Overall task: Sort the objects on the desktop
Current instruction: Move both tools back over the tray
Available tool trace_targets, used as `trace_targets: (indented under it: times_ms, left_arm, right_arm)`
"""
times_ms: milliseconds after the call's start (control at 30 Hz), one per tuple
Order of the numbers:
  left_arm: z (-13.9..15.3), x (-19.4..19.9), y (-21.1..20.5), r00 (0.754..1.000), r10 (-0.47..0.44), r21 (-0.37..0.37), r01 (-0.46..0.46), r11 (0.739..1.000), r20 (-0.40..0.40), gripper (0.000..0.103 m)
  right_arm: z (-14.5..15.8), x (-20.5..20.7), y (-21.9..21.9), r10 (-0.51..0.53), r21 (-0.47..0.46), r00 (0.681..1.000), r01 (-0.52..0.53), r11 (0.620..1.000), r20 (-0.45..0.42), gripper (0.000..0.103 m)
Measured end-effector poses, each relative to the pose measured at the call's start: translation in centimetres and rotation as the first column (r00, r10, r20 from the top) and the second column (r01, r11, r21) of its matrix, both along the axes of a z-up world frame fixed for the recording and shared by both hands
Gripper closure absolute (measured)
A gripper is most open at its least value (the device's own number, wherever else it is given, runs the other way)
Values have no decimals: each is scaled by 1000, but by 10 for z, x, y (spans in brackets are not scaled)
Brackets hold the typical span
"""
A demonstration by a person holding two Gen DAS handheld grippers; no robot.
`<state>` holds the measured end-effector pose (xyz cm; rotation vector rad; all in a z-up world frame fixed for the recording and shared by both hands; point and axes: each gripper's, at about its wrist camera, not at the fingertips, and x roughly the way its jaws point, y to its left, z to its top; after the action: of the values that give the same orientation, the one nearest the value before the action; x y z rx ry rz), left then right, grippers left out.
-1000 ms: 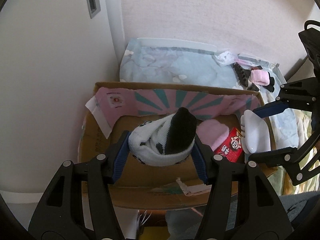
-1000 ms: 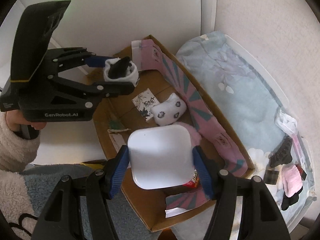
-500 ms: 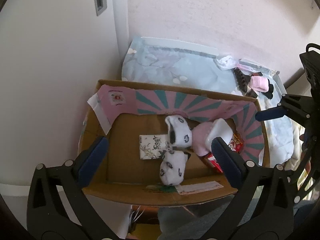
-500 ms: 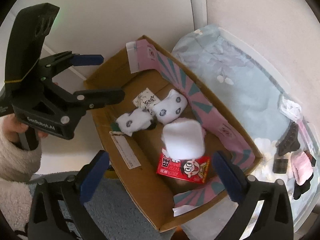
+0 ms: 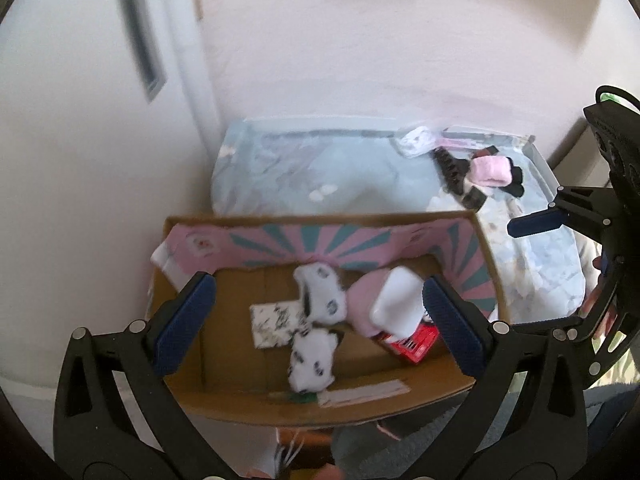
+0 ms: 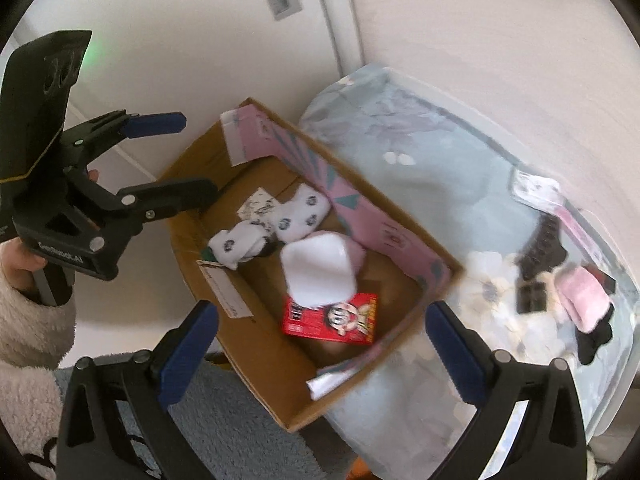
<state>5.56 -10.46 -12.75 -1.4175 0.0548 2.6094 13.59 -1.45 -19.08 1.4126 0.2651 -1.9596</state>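
Observation:
A cardboard box (image 5: 256, 408) (image 6: 256, 364) with a pink and teal lining stands beside the desk. Inside lie two white spotted socks (image 5: 312, 360) (image 6: 240, 244), a white square dish (image 5: 398, 306) (image 6: 318, 274) over something pink, a red snack box (image 6: 332, 320) (image 5: 414, 340) and a small printed packet (image 5: 276, 320). My left gripper (image 5: 316, 328) (image 6: 168, 160) hangs open above the box with nothing between its fingers. My right gripper (image 6: 322, 354) is open and empty too, above the box's near corner.
A pale blue floral cloth (image 5: 360, 176) (image 6: 440, 184) covers the desk behind the box. At its far right lie a pink sock (image 5: 490, 170) (image 6: 584, 300), a black hair clip (image 5: 452, 168), a dark item (image 6: 530, 296) and a white wrapper (image 5: 416, 142). White walls stand close behind.
Both grippers opened wide. The spotted sock dropped from the left one into the box, the white dish from the right one onto the pink thing. Both have drawn back and up.

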Motion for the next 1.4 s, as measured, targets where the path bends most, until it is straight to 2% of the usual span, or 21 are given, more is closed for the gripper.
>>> trace_targets:
  times_ms: [67, 200, 267, 433, 533, 633, 800, 967, 1167, 1400]
  left_arm:
    - [4, -4, 14, 999, -33, 0, 33, 999, 0, 0]
    - [13, -12, 46, 995, -101, 38, 101, 994, -22, 0]
    - [19, -15, 66, 990, -133, 39, 135, 990, -52, 0]
    - [28, -29, 119, 981, -190, -37, 189, 981, -46, 0]
    - [29, -36, 151, 973, -227, -58, 224, 973, -48, 0]
    - [24, -45, 187, 964, -263, -50, 261, 964, -29, 0]
    - [3, -58, 235, 956, -292, -67, 291, 954, -7, 0]
    - [-32, -85, 266, 972, -230, -64, 233, 970, 44, 0]
    - [-80, -111, 275, 991, -74, -50, 80, 996, 113, 0]
    - [-122, -124, 271, 980, 109, -30, -106, 994, 163, 1]
  right_arm:
    - [1, 1, 13, -20, 6, 1000, 20, 1000, -15, 1]
    - [3, -4, 57, -102, 7, 994, 102, 995, 43, 0]
    - [10, -3, 80, -146, -4, 989, 146, 989, 16, 1]
    - [21, -6, 143, -263, 64, 962, 267, 962, -68, 0]
    - [18, -11, 182, -328, 130, 939, 340, 931, -107, 0]
    - [15, -18, 216, -364, 148, 924, 379, 913, -118, 0]
    - [7, -34, 258, -386, 147, 914, 402, 904, -128, 1]
    - [-16, -60, 286, -386, 124, 917, 396, 910, -96, 1]
    - [-55, -88, 295, -348, 112, 935, 354, 928, -69, 1]
    - [-99, -115, 289, -301, 99, 952, 305, 947, -54, 1]
